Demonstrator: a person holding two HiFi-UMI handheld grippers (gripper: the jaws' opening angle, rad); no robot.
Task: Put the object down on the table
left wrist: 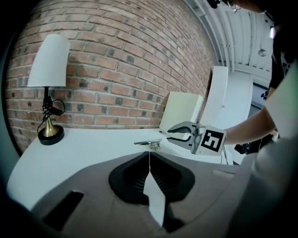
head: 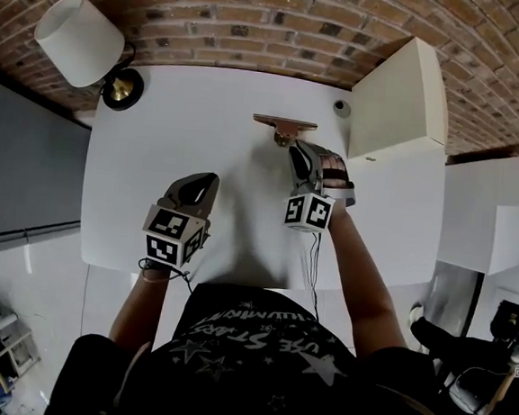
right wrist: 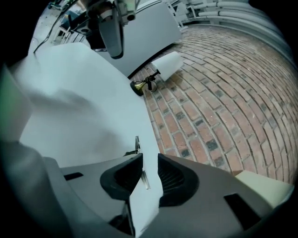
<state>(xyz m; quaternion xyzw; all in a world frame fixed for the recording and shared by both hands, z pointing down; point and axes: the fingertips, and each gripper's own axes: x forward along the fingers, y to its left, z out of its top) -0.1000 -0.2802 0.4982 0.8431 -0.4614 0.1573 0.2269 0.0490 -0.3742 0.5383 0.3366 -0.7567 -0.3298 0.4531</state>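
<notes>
White worktop (head: 157, 139) carries the object (head: 285, 125), a thin, flat brownish piece with a small brassy part beneath it; what it is I cannot quite tell. It lies near the far edge by the brick wall (head: 258, 12), between the lamp (head: 80, 42) and the cream box (head: 400, 101), and neither claw touches it. The right claw (head: 297, 151) is just behind it, its jaws apart with nothing pressed between them; the right gripper view shows the object just past the tips. The left claw (head: 209, 181) hangs nearer the person, well apart from the object, its jaws together and empty.
</notes>
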